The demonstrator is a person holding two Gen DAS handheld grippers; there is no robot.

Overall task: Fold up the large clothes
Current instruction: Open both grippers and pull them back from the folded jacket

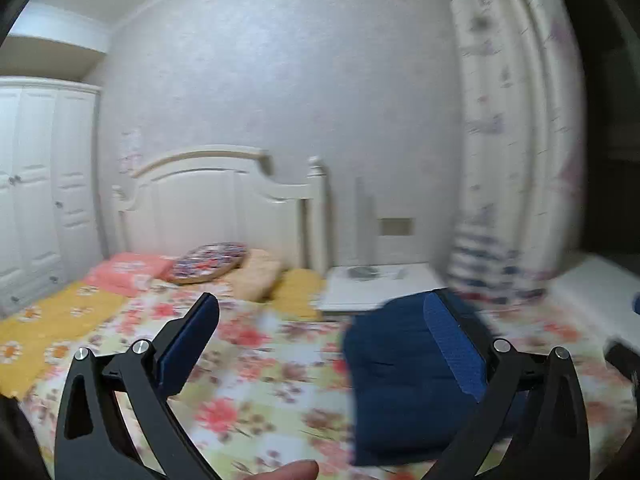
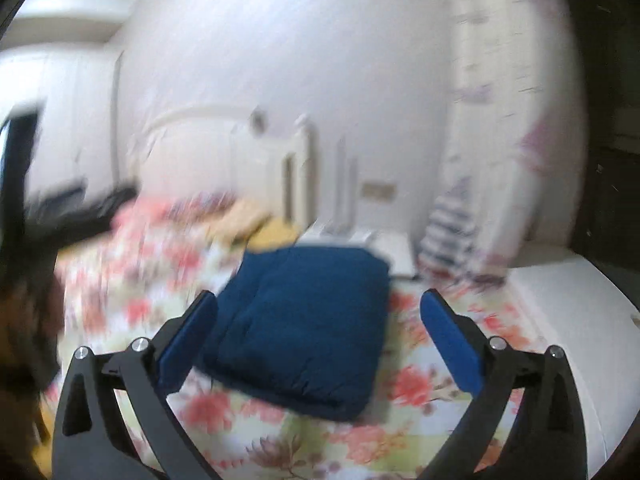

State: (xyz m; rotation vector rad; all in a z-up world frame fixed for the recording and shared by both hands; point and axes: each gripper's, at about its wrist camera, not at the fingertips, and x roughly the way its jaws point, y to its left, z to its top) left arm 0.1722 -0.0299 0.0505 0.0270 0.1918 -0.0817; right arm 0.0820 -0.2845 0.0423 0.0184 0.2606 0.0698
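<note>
Folded navy garment [image 2: 308, 328] lies on the floral bedsheet [image 1: 256, 380], white headboard [image 1: 208, 204] behind; both grippers' jaws wide, empty.

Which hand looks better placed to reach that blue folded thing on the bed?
Probably the right tongs: open, with the blue folded garment centred ahead. From the open left tongs it sits off to the right.

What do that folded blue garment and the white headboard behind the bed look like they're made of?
The folded blue garment looks like soft, padded fabric with a matte finish: it lies puffy, with stitched creases and rounded edges. The white headboard seems to be painted wood with a smooth, slightly glossy finish and moulded panels, though blur leaves that open.
</note>
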